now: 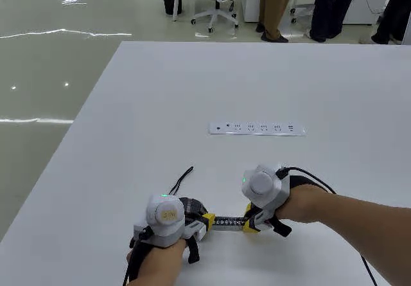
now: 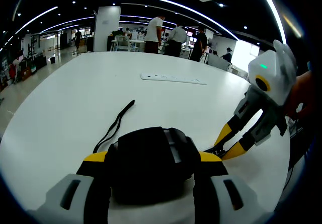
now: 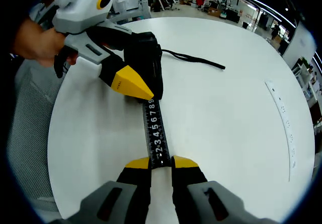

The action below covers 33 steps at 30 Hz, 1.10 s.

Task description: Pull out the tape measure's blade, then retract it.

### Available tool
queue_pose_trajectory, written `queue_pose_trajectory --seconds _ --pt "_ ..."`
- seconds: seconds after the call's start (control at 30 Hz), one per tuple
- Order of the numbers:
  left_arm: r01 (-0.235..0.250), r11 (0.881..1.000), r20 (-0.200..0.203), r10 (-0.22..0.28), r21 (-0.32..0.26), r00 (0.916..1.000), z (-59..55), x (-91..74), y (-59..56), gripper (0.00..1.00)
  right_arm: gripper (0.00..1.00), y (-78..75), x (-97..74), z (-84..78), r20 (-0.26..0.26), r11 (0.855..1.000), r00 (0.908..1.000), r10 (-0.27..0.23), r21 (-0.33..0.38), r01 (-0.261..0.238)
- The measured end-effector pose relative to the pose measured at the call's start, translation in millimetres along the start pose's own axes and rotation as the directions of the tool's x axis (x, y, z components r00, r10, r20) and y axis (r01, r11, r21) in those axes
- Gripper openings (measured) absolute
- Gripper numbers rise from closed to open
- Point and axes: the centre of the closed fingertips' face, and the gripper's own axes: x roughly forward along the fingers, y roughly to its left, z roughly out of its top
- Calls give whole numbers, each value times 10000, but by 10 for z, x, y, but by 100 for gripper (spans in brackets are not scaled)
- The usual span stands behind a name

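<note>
The right gripper [image 3: 161,162] has its fingers [image 3: 138,163] pinched narrow on the tip of the blade [image 3: 154,126]. The left gripper [image 2: 153,157] has its fingers [image 2: 94,157] clamped on both sides of the black tape measure [image 2: 151,171], which rests on the white tabletop [image 1: 257,80]. A short stretch of blade spans the two. The strap [image 3: 193,59] trails across the tabletop, and a power strip [image 1: 257,128] lies well beyond.

Bright even overhead light, glare streaks on floor [image 1: 64,34], fisheye-bent edges, sharp focus.
</note>
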Motion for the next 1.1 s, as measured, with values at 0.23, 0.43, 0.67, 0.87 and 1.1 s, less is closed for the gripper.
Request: queue_pose_trajectory --seconds 0.23,0.43,0.67,0.87,1.1 --pt "-32 10000 41 32 -16 10000 2 4 -5 63 15 8 16 37 -59 9999 9999 106 -74 -107" --pt "-2 10000 77 2 -54 10000 3 3 -4 63 15 4 43 75 19 9999 9999 105 -122 -105" --pt "29 10000 81 -29 -75 10000 2 6 0 63 15 16 72 135 90 9998 9999 97 -169 -96" --pt "46 9999 73 -46 -100 10000 2 3 1 63 15 26 92 174 151 9998 9998 131 -137 -128" --pt "85 9999 77 -84 -132 9999 3 1 1 63 15 37 127 237 276 9998 9995 163 -83 -160"
